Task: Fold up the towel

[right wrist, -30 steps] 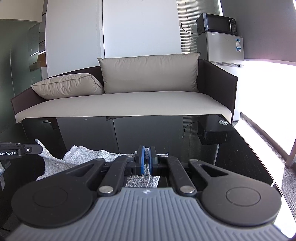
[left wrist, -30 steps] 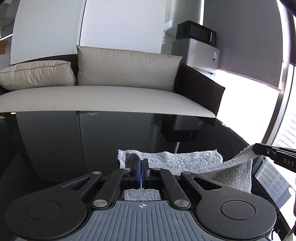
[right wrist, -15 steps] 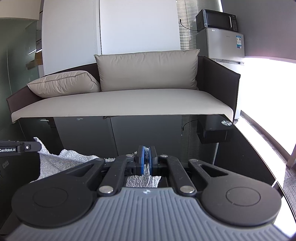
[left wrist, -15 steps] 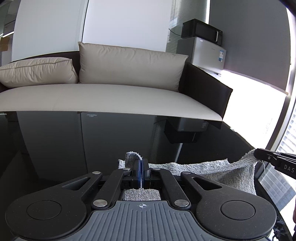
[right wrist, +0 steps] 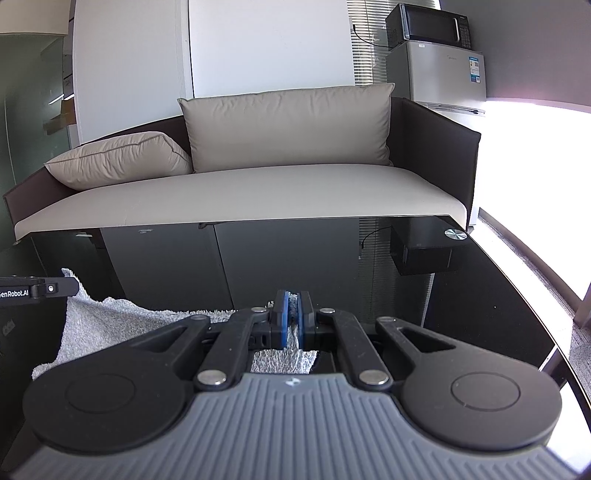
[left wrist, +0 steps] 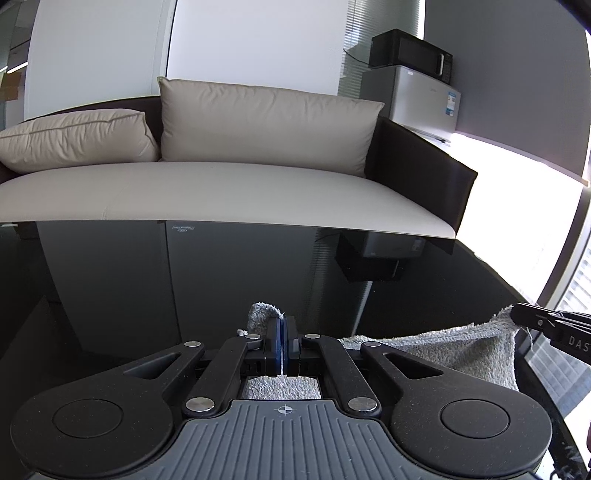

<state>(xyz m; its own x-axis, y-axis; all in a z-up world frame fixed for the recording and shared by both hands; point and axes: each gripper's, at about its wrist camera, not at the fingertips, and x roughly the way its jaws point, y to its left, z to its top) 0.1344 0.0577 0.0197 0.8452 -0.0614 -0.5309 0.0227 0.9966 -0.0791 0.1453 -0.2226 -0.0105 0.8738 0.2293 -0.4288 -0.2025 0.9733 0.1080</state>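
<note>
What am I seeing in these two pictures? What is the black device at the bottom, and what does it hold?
There is no robot arm here: a person holds a hand-held two-finger gripper in each hand, and each carries a wide-angle camera looking along its fingers. One picture comes from the left gripper, the other from the right gripper. Both are shut on a grey towel, each pinching a corner, so the cloth hangs between them above a glossy black table. Each picture shows the other gripper at its edge. Behind stand a beige sofa, a small fridge and a microwave.

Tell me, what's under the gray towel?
Under the towel is the shiny black table. Both grippers' fingers pinch its top edge, so it hangs; whatever lies beneath its lower part is hidden.
</note>
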